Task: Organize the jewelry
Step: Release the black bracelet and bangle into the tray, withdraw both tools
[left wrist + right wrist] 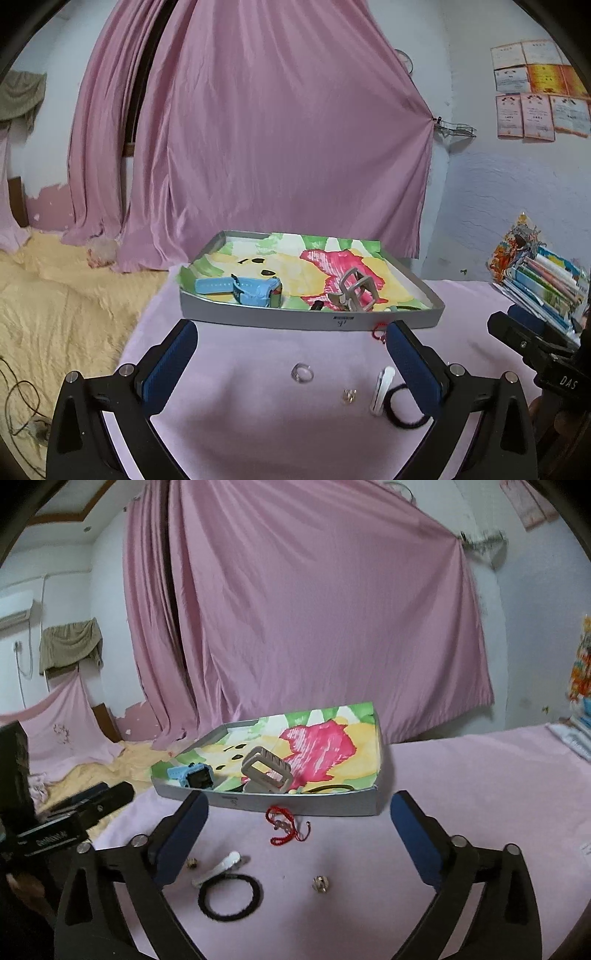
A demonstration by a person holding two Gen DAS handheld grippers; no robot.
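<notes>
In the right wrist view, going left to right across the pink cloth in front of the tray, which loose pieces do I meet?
Small gold bead → white hair clip → red cord bracelet → clear round bead. The black hair tie overlaps the clip, so I left it out.

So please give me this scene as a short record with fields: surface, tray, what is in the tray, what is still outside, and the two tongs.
surface: pink cloth
tray: grey tray, floral lining
in tray: blue watch, beige watch
outside: clear ring, white hair clip, black hair tie, red cord bracelet, small earrings
left tongs: open, empty
right tongs: open, empty
</notes>
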